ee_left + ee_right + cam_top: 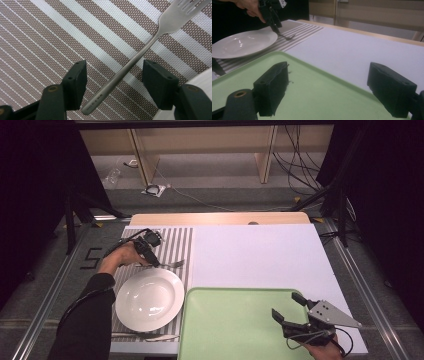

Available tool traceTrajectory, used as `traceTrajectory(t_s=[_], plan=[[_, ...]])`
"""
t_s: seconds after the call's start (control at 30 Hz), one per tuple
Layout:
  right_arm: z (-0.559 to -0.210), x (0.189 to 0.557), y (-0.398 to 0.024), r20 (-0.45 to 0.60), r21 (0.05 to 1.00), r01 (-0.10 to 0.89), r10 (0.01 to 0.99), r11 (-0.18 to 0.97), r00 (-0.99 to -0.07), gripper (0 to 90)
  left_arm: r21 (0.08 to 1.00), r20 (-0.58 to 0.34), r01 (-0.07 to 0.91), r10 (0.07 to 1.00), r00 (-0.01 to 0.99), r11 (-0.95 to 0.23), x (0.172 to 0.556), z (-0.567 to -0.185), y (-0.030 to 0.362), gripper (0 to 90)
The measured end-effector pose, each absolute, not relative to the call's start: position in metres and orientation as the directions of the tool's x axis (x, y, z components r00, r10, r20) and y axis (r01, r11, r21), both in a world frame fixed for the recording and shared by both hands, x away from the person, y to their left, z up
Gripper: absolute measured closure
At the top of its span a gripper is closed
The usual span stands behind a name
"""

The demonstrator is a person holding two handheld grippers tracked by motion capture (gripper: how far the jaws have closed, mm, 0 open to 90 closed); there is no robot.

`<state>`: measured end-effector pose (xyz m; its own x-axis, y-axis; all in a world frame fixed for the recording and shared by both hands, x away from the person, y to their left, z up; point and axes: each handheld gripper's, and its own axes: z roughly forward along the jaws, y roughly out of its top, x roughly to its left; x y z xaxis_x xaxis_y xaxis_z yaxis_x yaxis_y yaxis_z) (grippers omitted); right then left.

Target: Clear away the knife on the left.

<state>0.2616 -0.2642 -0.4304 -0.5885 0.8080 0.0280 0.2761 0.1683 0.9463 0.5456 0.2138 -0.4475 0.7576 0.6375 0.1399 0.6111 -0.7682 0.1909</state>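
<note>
Left hand point(122, 257) reaches in over the striped placemat point(175, 242), wrist angled so the left gripper point(156, 264) points down at the fork point(140, 56). The fork lies flat on the placemat just beyond the white plate point(149, 299), its handle between the jaws; pads stand apart on either side, not touching it. Right gripper point(289, 307) hovers low over the near right part of the green tray point(225, 325), jaws spread wide, nothing between them. A knife point(150, 337) lies at the placemat's near edge.
</note>
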Motion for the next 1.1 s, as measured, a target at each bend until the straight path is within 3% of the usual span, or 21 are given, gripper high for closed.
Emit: traceTrajectory(t_s=[0.43, 1.1], plan=[[-0.431, 0.262, -0.264, 0.028, 0.945, 0.278, 0.806, 0.171, -0.591, 18.2, 0.119, 0.139, 0.595, 0.607, 0.782, -0.795, 0.547, -0.459, 0.210, 47.5], [-0.431, 0.262, -0.263, 0.030, 0.944, 0.282, 0.806, 0.172, -0.592, 18.5, 0.131, 0.091, 0.593, 0.605, 0.791, -0.795, 0.548, -0.459, 0.210, 61.1]])
